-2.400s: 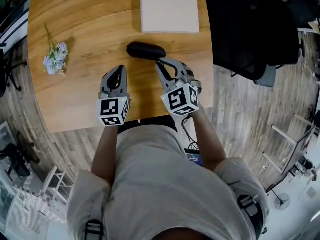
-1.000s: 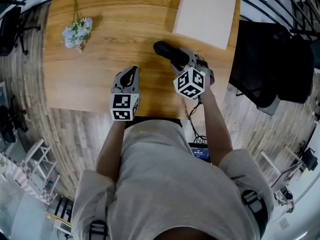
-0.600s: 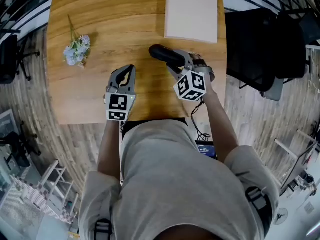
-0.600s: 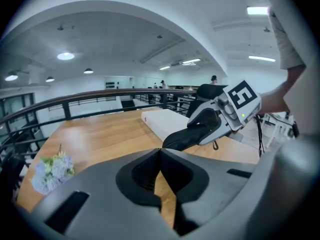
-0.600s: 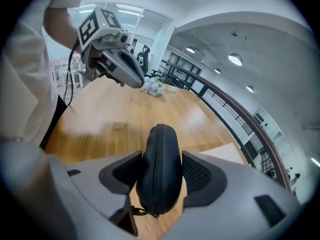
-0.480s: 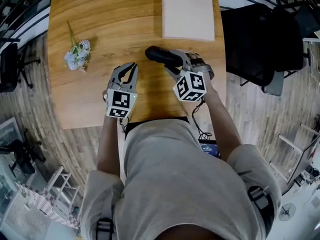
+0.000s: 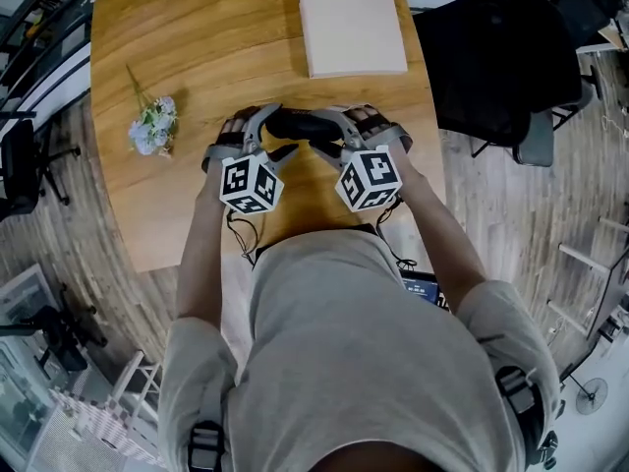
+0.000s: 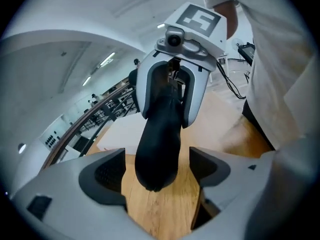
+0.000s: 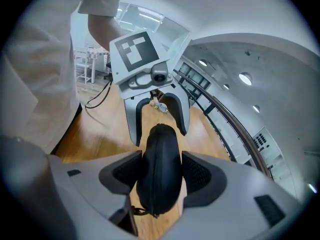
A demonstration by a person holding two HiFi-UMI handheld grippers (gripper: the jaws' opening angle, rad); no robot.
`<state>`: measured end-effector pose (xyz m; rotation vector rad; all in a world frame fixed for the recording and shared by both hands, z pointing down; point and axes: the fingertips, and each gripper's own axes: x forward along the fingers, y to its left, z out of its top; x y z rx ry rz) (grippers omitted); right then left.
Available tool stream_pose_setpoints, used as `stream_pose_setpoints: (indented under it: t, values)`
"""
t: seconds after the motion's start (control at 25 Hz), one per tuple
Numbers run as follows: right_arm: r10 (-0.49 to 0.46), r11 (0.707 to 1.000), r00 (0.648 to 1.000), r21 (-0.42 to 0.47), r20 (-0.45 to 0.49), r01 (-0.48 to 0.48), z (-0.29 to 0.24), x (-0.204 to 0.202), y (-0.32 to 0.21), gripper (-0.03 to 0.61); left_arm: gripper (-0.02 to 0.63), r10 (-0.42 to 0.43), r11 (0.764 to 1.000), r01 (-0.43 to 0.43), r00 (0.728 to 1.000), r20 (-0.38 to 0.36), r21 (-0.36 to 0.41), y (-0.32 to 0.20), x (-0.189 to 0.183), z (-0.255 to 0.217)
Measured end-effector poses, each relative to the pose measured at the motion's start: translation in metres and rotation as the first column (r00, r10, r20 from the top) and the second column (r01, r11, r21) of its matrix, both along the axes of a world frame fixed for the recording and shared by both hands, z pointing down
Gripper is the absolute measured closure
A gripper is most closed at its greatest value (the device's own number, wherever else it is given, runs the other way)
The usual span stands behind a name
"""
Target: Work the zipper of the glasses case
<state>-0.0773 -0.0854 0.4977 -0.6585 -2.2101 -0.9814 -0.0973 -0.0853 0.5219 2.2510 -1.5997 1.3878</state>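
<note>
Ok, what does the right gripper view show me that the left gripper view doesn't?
Only the right gripper view: the zipper line along the glasses case, the right gripper clamped on both sides of it, and the flowers beyond. Only the left gripper view: the left gripper, its jaws opening with gaps either side of the case's end, and the pale board behind. Both: the black case, the wooden table and the opposite gripper facing the camera.

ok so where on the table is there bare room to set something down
Bare wood lies between the flowers and the pale box, and in front of the flowers along the left edge of the table. Crowded centre: left gripper, jaws opening around the case, right gripper clamped on it.
</note>
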Motion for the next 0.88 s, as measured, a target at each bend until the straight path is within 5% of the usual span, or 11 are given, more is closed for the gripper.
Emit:
stream_pose_setpoints:
  t: [0.2,0.4,0.52,0.6,0.88]
  values:
    - [-0.014,0.999,1.0,-0.045,0.004,0.014,-0.003,0.001,0.008,0.311,0.239,0.08,0.997,-0.078,0.994,0.075,-0.026,-0.002,0.013,0.007]
    - [-0.02,0.995,1.0,-0.098,0.002,0.02,-0.005,0.003,0.01,0.311,0.241,0.065,0.998,-0.061,0.986,0.157,-0.028,-0.004,0.01,0.012]
    - [-0.016,0.988,1.0,-0.15,0.008,0.017,-0.008,0.004,0.012,0.311,0.246,0.032,0.999,-0.031,0.987,0.159,-0.01,-0.005,0.008,0.009]
    - [-0.021,0.987,1.0,-0.157,0.009,0.022,-0.008,0.005,0.013,0.311,0.307,0.025,1.0,-0.025,0.986,0.165,-0.003,-0.005,0.007,0.006]
    - [-0.059,0.983,0.998,-0.175,-0.014,0.056,-0.001,0.004,0.019,0.311,0.321,0.016,0.999,-0.011,0.987,0.159,-0.031,0.006,0.008,0.009]
